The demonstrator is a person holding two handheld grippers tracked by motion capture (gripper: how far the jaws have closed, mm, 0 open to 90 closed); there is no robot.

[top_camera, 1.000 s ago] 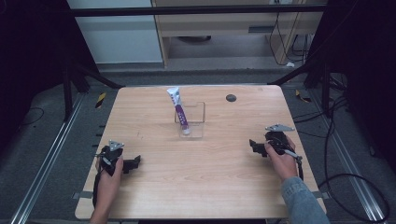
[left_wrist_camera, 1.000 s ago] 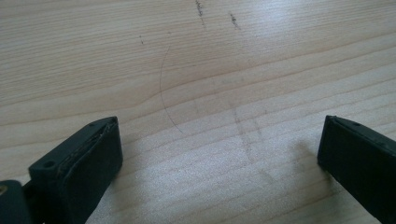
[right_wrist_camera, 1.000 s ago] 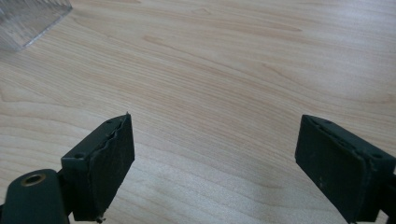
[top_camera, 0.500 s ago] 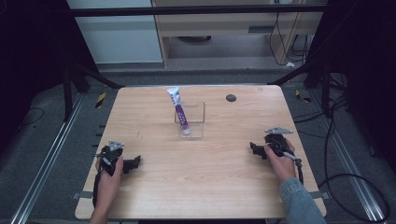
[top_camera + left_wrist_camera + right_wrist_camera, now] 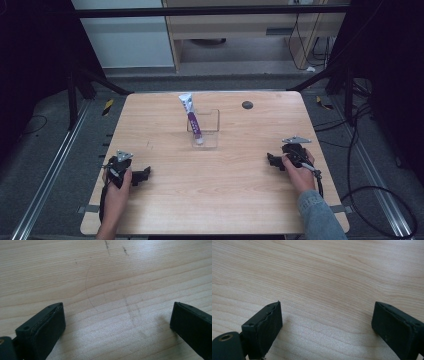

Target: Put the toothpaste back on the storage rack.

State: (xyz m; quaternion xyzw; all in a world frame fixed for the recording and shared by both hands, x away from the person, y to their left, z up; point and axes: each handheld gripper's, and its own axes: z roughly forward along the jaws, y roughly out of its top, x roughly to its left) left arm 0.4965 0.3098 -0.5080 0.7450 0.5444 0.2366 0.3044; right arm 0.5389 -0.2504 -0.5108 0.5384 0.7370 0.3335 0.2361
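On the bench [image 5: 165, 125], both grippers are resting, left gripper [image 5: 141, 175] and right gripper [image 5: 272, 161], fingers spread wide on nothing. Toothpaste tube [image 5: 192, 119] is leaning in the clear box [image 5: 210, 129]; approaching slowly, squarely seems wise.

A wooden table [image 5: 220, 200] stands on a grey floor. Near its far middle sits a clear box [image 5: 205, 131] with a purple and white tube [image 5: 192, 117] leaning out of it toward the far left. A dark disc [image 5: 247, 104] lies far right of the box. The left gripper [image 5: 141, 175] rests near the left edge, the right gripper [image 5: 272, 161] near the right edge, each held by a hand, both well apart from the box.
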